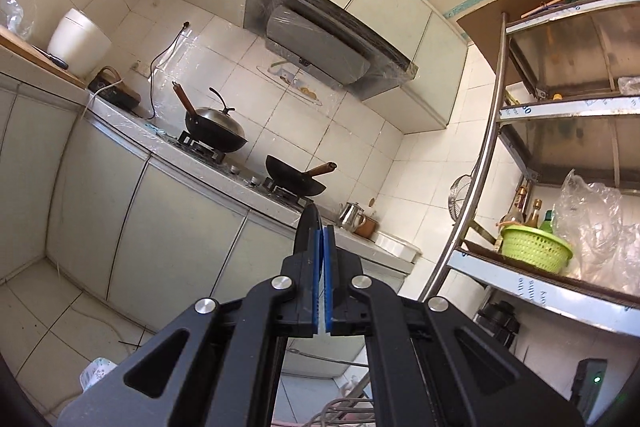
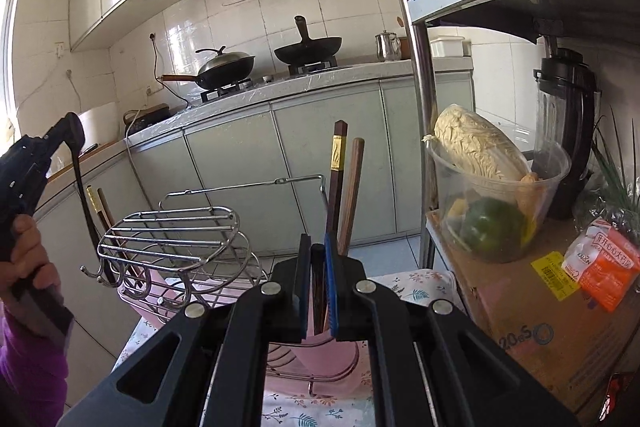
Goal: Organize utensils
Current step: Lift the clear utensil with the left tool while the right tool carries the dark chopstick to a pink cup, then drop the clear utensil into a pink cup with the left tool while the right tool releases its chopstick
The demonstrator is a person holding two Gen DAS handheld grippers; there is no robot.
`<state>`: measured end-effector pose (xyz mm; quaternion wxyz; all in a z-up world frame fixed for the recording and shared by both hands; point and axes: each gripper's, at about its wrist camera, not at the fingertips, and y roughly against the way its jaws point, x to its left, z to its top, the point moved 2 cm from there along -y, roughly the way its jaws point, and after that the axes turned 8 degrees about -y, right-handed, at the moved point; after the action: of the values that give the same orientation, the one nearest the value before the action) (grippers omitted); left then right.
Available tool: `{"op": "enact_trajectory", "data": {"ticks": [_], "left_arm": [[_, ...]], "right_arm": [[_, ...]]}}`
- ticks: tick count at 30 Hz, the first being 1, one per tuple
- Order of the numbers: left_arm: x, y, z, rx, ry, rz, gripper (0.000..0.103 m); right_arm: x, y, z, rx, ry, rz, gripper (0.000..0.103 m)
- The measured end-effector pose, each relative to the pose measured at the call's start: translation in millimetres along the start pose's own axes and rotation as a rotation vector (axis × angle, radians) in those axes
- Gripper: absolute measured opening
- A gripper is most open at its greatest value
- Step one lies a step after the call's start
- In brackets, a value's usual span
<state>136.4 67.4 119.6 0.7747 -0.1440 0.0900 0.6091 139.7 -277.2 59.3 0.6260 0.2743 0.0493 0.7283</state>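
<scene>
My right gripper is shut on a pair of dark wooden chopsticks that stand upright above a pink holder in a wire rack. More chopsticks lean at the rack's left side. My left gripper is shut on a black utensil handle. In the right wrist view that left gripper is at the far left, raised, with a thin black utensil hanging down from it beside the rack.
A steel shelf post stands right of the rack. A tub with cabbage and a green pepper, a blender and a cardboard box sit on the shelf. A counter with two woks runs behind. A floral cloth lies under the rack.
</scene>
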Motion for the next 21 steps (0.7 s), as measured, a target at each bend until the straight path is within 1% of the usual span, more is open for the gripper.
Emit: {"op": "enact_trajectory", "data": {"ticks": [5, 9, 15, 21], "left_arm": [[8, -3, -22, 0.025, 0.002, 0.017, 0.001], [18, 6, -33, 0.064, 0.031, 0.030, 0.001], [28, 26, -47, 0.138, 0.071, 0.045, 0.001], [30, 31, -63, 0.219, 0.062, 0.053, 0.001]], "right_arm": [[1, -4, -3, 0.016, -0.001, 0.006, 0.006], [-1, -4, -6, 0.016, -0.013, 0.009, 0.007], [-3, -1, -6, 0.024, -0.035, 0.023, 0.007], [1, -4, -5, 0.036, -0.034, 0.029, 0.007]]}}
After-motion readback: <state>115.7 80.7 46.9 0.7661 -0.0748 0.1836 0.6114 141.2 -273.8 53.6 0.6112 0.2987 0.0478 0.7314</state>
